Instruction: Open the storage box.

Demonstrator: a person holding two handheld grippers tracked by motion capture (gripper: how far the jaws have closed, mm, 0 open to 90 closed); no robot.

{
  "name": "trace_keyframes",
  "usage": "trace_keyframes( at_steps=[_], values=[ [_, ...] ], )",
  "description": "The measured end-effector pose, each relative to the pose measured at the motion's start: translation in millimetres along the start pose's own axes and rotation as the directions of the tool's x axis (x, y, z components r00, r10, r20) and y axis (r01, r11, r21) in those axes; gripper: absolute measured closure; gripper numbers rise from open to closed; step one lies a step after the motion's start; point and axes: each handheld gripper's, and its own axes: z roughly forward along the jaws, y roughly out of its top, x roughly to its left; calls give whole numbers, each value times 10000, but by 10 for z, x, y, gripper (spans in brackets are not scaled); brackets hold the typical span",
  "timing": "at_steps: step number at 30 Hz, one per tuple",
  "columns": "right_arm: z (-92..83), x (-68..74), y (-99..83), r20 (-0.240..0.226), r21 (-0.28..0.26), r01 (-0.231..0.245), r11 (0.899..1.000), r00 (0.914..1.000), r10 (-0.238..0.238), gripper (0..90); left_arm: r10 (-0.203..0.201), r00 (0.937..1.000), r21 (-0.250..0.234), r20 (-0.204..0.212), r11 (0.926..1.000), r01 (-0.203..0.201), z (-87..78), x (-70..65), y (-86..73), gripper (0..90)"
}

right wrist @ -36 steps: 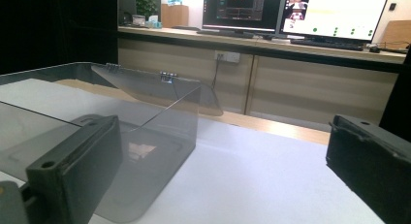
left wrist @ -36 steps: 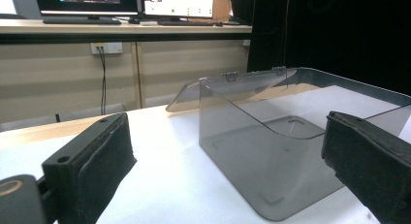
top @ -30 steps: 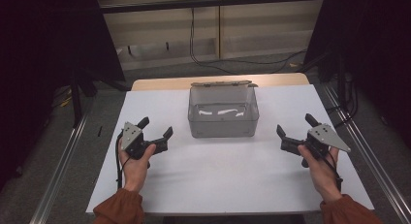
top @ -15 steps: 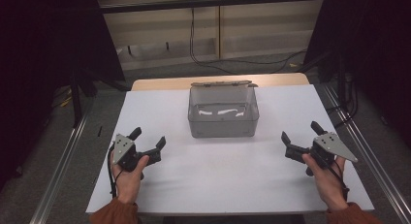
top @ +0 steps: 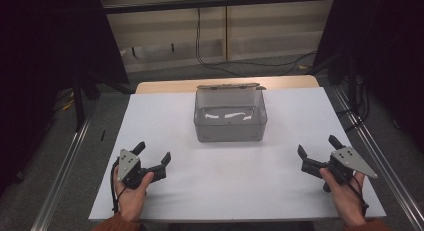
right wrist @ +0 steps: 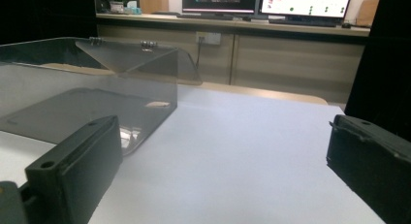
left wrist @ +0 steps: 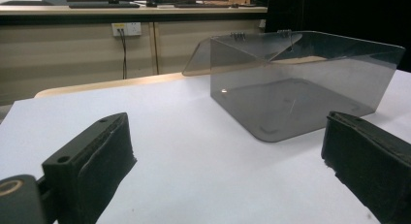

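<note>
Box (top: 230, 122) mid-table, empty; left claw (top: 151, 157), right claw (top: 319, 152) apart, spread.

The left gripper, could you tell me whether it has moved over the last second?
Yes. The left gripper has drawn back toward the person and the table's near edge, farther from the clear box, which has stayed put.
</note>
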Motion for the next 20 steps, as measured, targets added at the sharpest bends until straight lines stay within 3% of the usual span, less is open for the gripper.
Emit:
trace_keyframes(
  at_steps=[4,7,8,9,11,20],
  values=[
    [-48,-34,-57,-15,311,-260,9992,9997,261,0,-212,9998,-252,4,9995,212,-43,13,-24,41],
    [-100,-38,-103,-104,501,-299,9983,9995,304,0,-399,9990,-96,-193,9992,397,-51,28,-52,41],
    [-113,-38,-121,-95,544,-228,9983,9997,234,0,-377,9991,-94,-207,9993,375,-55,20,-53,41],
    [-121,-40,-130,-99,587,-206,9981,9997,212,0,-72,9996,-134,-286,9999,69,-69,-1,-45,41],
    [-133,-48,-127,-80,455,-254,9986,9996,258,0,-114,9997,-260,-210,9996,108,-86,-24,-33,41],
    [-103,-35,-106,-92,145,-182,9997,9998,183,0,-571,9983,125,-87,9983,572,-33,7,-52,40]
  ],
)
